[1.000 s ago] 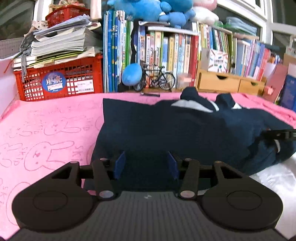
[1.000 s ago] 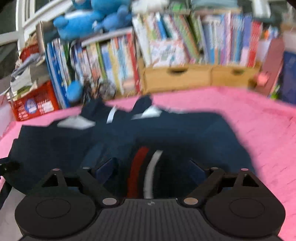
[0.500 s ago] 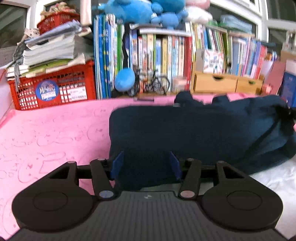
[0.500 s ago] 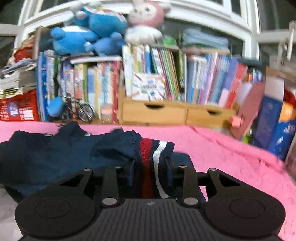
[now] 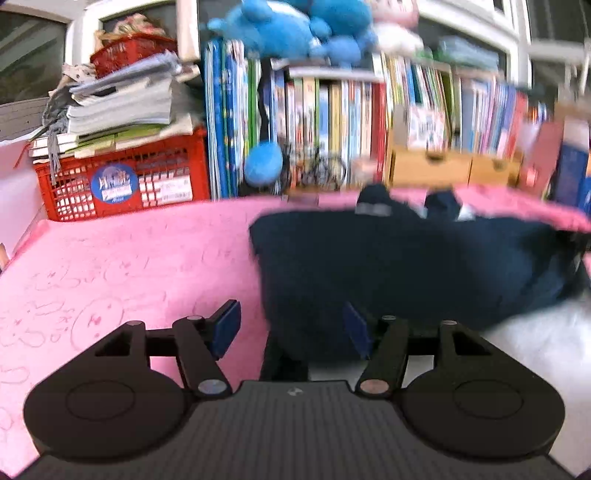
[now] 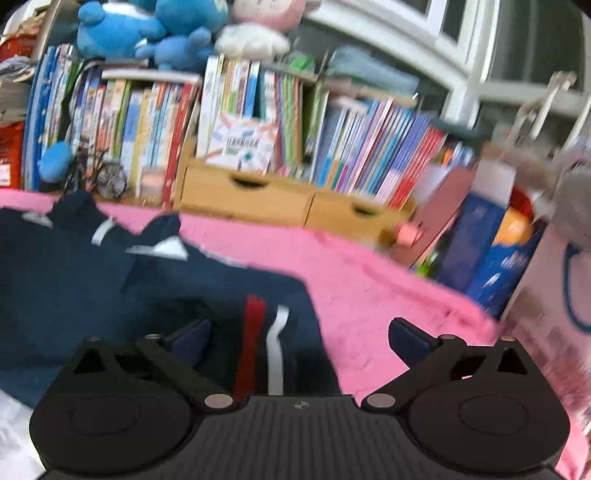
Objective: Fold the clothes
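Navy garment [image 5: 406, 266] heaped on pink blanket [image 5: 129, 266], bookshelf [image 6: 258, 122] behind. Left gripper [image 5: 291, 328] and right gripper [image 6: 299, 338] opening, seemingly clear of cloth despite blur.

two wrist views, low over the pink blanket [image 5: 122, 266]
both face the bookshelf [image 6: 155, 122] closely, sharing the navy garment [image 5: 406, 266].

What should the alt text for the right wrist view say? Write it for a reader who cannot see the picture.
The right gripper, jaws opening wide and gripping nothing, hovers over a navy garment with a red and a white stripe, lying on a pink blanket. Behind stand a crowded row of books, wooden drawers and plush toys.
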`<state>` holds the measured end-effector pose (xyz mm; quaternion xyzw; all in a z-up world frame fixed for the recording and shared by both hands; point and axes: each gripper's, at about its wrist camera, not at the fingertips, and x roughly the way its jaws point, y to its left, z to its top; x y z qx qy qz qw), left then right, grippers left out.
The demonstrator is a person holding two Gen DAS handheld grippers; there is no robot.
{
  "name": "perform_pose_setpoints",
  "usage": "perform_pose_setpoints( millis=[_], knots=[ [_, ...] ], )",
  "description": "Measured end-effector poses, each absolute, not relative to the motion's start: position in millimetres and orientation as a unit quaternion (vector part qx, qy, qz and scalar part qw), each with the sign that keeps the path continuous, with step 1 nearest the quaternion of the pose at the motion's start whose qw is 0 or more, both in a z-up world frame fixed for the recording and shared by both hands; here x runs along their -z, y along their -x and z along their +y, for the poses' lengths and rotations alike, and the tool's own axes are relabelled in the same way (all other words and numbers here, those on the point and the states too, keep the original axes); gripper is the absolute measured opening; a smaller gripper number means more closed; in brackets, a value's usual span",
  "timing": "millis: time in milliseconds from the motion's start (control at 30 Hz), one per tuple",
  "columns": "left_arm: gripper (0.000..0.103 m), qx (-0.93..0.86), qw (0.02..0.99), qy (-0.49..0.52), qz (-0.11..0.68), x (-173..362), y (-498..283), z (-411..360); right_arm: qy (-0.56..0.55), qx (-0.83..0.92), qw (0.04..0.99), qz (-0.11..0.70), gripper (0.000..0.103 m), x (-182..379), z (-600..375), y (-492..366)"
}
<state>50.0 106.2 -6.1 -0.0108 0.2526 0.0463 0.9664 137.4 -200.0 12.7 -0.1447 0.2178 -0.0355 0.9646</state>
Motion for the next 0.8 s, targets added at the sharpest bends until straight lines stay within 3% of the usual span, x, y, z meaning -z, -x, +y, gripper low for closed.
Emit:
perform_pose_setpoints(
  millis=[100,233,400,567,733,800],
  knots=[
    [0.062,-0.046,0.968,0.004,0.246,4,-61,100,0.156,0.050,0.964,0.210,0.103,-15,-197,-143],
    [0.062,-0.072,0.952,-0.033,0.297,27,-72,96,0.138,0.033,0.966,0.218,0.103,-10,-205,-144],
    [0.072,-0.075,0.948,-0.022,0.310,39,-56,108,0.087,-0.070,0.965,0.237,0.103,1,-219,-129],
    [0.074,-0.081,0.945,-0.035,0.314,37,-39,116,0.101,-0.069,0.942,0.312,0.103,26,-230,-145],
    [0.073,-0.096,0.953,-0.026,0.287,25,-33,119,0.089,-0.095,0.959,0.252,0.100,-22,-212,-126],
    [0.074,-0.111,0.953,-0.028,0.282,26,-39,120,0.094,-0.145,0.960,0.219,0.093,-45,-183,-119]
  ],
)
